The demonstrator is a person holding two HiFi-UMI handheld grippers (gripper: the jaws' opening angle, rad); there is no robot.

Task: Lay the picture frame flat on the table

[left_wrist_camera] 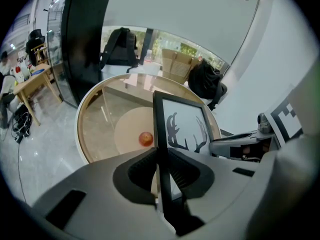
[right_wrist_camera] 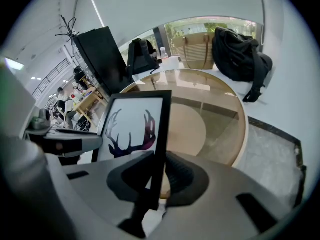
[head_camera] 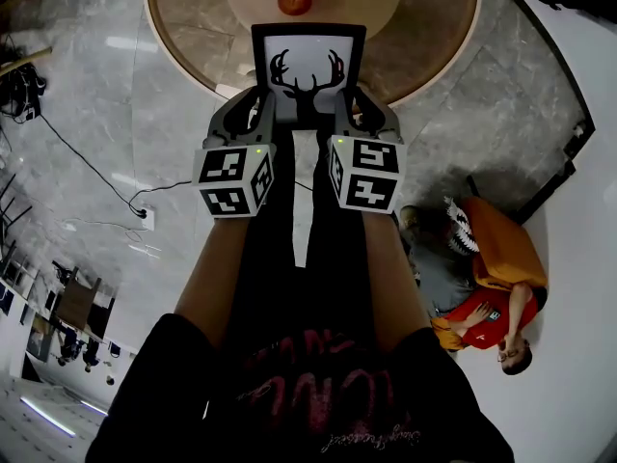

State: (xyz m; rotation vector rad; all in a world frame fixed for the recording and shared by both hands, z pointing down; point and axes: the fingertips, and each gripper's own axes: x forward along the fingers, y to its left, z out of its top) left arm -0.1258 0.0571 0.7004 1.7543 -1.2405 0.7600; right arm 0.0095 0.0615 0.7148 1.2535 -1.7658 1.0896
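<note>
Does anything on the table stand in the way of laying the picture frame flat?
Possibly: a small red fruit lies on the table, on its pale centre, just beyond the picture frame that the left gripper and right gripper hold by its side edges.

open office, by its marble floor (head_camera: 116, 114), desks (left_wrist_camera: 32, 81) and backpacks (right_wrist_camera: 240, 54).
</note>
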